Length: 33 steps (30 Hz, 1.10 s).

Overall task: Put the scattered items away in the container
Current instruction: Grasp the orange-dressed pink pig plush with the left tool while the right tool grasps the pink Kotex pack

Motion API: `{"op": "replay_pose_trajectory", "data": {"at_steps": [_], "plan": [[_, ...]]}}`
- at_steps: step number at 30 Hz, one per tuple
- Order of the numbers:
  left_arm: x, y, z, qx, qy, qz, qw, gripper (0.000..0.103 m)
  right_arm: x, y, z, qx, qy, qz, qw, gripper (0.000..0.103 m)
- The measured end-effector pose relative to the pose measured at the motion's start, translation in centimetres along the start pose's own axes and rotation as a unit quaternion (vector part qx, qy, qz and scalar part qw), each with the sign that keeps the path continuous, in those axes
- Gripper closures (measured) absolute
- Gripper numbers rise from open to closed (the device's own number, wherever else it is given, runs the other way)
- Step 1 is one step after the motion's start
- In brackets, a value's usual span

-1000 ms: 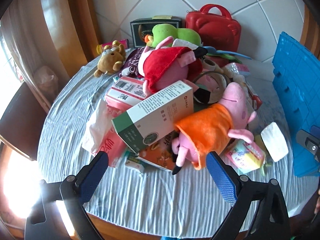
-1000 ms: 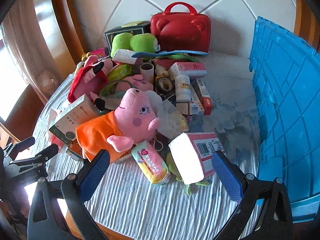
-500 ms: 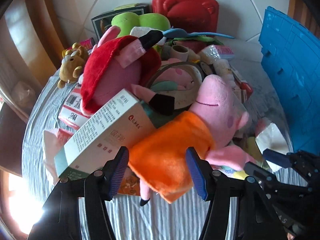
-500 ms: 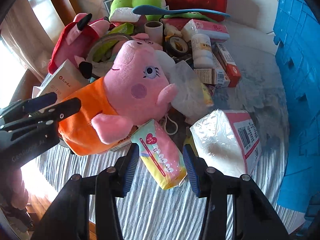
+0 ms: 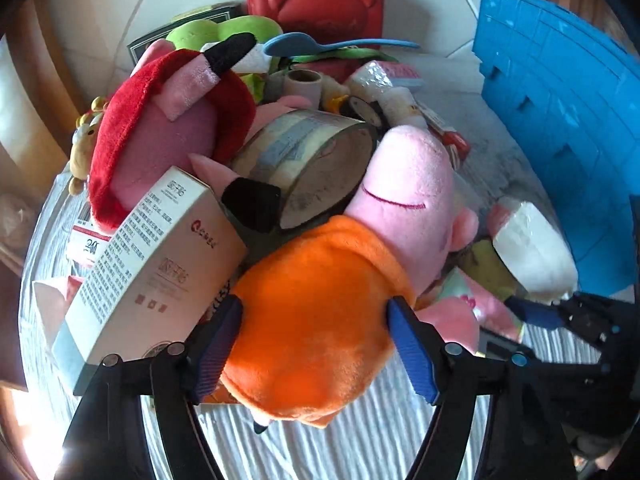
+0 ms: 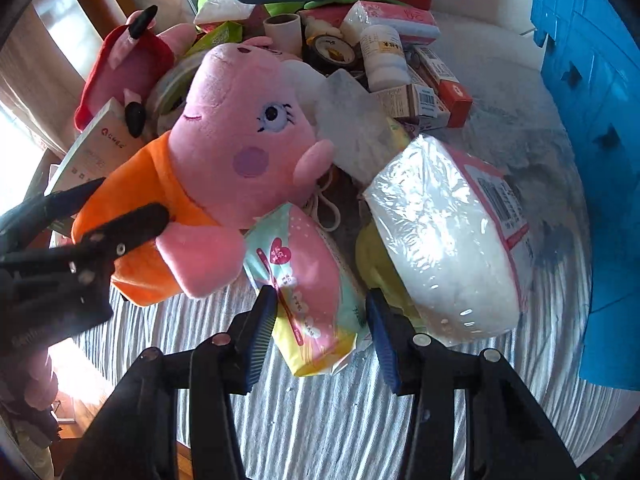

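A pink pig plush in an orange dress (image 5: pixel 320 308) lies at the front of a heap of items on the round table. My left gripper (image 5: pixel 316 344) has its jaws around the orange dress, both pads touching the fabric. It also shows in the right wrist view (image 6: pixel 120 216). My right gripper (image 6: pixel 320 320) has its jaws around a small pink and mint tissue pack (image 6: pixel 308 288) on the cloth, both pads at its sides. The blue crate (image 5: pixel 560 112) stands at the right, and shows in the right wrist view (image 6: pixel 592 120).
A white plastic-wrapped tissue pack (image 6: pixel 448 240) lies right of the small pack. A white carton (image 5: pixel 152 264), a red-dressed pig plush (image 5: pixel 160 128), a tape roll (image 5: pixel 312 168), a blue spoon (image 5: pixel 320 44) and a red case (image 5: pixel 316 0) crowd the heap. The striped cloth (image 6: pixel 320 420) covers the table.
Both grippers moved forward and narrowed. The left jaws came to grip the orange dress; the right jaws closed in around the small tissue pack.
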<state>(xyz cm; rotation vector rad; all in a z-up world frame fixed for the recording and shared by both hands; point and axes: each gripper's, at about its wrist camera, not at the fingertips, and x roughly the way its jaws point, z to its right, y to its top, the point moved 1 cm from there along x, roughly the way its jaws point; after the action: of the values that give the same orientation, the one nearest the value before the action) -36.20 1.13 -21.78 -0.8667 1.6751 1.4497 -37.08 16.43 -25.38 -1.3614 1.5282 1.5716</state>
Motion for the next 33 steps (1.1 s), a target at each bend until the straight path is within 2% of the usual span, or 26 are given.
{"op": "replay_pose_trajectory", "data": {"at_steps": [5, 8, 12, 13, 17, 20, 23, 29, 33], "plan": [[0.9, 0.8, 0.9, 0.016, 0.006, -0.011, 0.9998, 0.014, -0.5, 0.0, 0.3, -0.002, -0.018, 0.002, 1.000, 0.056], [1.7, 1.1, 0.6, 0.015, -0.008, -0.021, 0.9996, 0.008, -0.4, -0.2, -0.3, -0.010, -0.028, 0.004, 1.000, 0.052], [2.9, 0.8, 1.2, 0.027, -0.005, -0.032, 0.9991, 0.003, 0.5, -0.2, -0.6, -0.022, -0.035, -0.003, 0.999, 0.028], [3.1, 0.8, 1.3, 0.032, -0.003, -0.032, 0.9990, 0.003, 0.7, -0.3, -0.7, -0.024, -0.036, -0.005, 0.999, 0.025], [3.4, 0.6, 1.3, 0.044, -0.001, -0.028, 0.9986, 0.003, 1.3, -0.6, -0.8, -0.030, -0.025, -0.014, 0.999, 0.025], [3.3, 0.4, 0.8, 0.048, 0.001, -0.028, 0.9985, 0.011, 1.2, -0.9, -1.6, -0.049, -0.034, -0.016, 0.998, 0.025], [3.4, 0.2, 0.3, 0.052, 0.005, -0.028, 0.9982, 0.011, 1.8, -1.5, -2.1, -0.056, -0.031, -0.028, 0.998, 0.025], [3.9, 0.4, -0.1, 0.046, -0.004, -0.029, 0.9985, 0.011, 4.4, -1.3, -2.3, -0.046, -0.040, -0.035, 0.998, 0.025], [3.5, -0.1, -0.1, 0.041, -0.004, -0.019, 0.9990, 0.017, 4.8, -1.1, -2.1, -0.033, -0.037, -0.036, 0.998, 0.029]]}}
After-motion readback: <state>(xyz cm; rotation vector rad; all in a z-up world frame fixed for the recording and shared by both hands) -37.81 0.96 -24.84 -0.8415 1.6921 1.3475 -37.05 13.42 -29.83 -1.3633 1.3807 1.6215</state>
